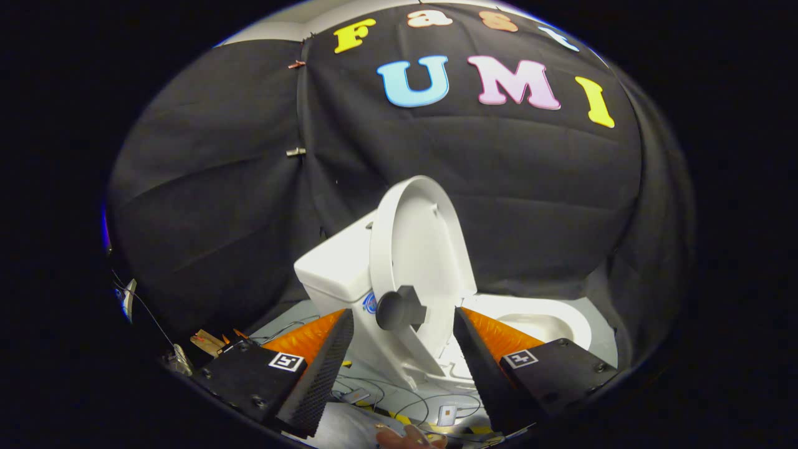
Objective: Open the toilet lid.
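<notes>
1. The toilet point(340, 274) is the landmark: it stands against the black cloth wall, with its tank on the near left and the bowl point(548, 318) opening to the right
2. The lid point(414, 249) stands raised, nearly upright, leaning back toward the tank and well clear of the bowl rim, so the lifting looks done
3. What may be left, as I judge it, is only to draw the gripper away and check that the lid stays up by itself
4. The gripper point(402, 340) has its 2 fingers spread wide apart and holds nothing; the lower part of the lid lies ahead of them, in the gap, touching neither
5. A dark round knob point(399, 308) sticks out from the lid's lower outer face, just ahead of the fingers and free of both
6. Cables point(399, 399) trail over the floor in front of the toilet base
7. A small round blue sticker point(370, 304) sits on the tank beside the knob; its writing is too small to read
8. No brand name can be read on the toilet
</notes>
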Tool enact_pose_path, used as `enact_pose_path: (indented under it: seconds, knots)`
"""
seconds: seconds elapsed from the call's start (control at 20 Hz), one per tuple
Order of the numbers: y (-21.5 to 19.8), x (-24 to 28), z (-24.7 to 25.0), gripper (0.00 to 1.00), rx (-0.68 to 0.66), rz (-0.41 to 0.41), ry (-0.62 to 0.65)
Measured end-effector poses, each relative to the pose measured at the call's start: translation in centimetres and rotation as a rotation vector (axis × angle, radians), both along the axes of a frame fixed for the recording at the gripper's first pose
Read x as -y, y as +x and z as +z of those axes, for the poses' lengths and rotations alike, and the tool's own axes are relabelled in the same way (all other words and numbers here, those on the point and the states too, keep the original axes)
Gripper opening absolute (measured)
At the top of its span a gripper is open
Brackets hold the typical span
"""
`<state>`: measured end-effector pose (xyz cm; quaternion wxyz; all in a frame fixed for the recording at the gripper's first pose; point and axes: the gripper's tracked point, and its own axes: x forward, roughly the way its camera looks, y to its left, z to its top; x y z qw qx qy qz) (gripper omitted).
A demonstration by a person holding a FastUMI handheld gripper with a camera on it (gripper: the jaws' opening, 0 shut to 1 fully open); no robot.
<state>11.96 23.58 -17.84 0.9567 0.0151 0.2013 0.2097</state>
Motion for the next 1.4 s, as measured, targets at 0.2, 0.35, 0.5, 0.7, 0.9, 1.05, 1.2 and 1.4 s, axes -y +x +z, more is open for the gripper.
enact_pose_path:
  seconds: [0.2, 0.35, 0.5, 0.7, 0.9, 1.05, 1.2, 1.4]
  knots:
    - [-3.0, 3.3, 7.8, 1.00, 0.180, -0.043, 0.009]
    - [-5.8, 6.3, 12.8, 0.99, 0.299, -0.092, 0.016]
    - [-8.3, 8.8, 16.8, 0.99, 0.399, -0.143, 0.021]
    - [-10.7, 11.5, 19.9, 0.99, 0.478, -0.192, 0.032]
    - [-11.5, 14.3, 21.2, 0.99, 0.509, -0.251, 0.043]
    - [-11.6, 15.4, 21.3, 0.99, 0.514, -0.276, 0.037]
    - [-11.7, 16.2, 21.0, 0.99, 0.507, -0.283, 0.017]
    - [-11.6, 17.5, 21.0, 0.99, 0.503, -0.310, 0.002]
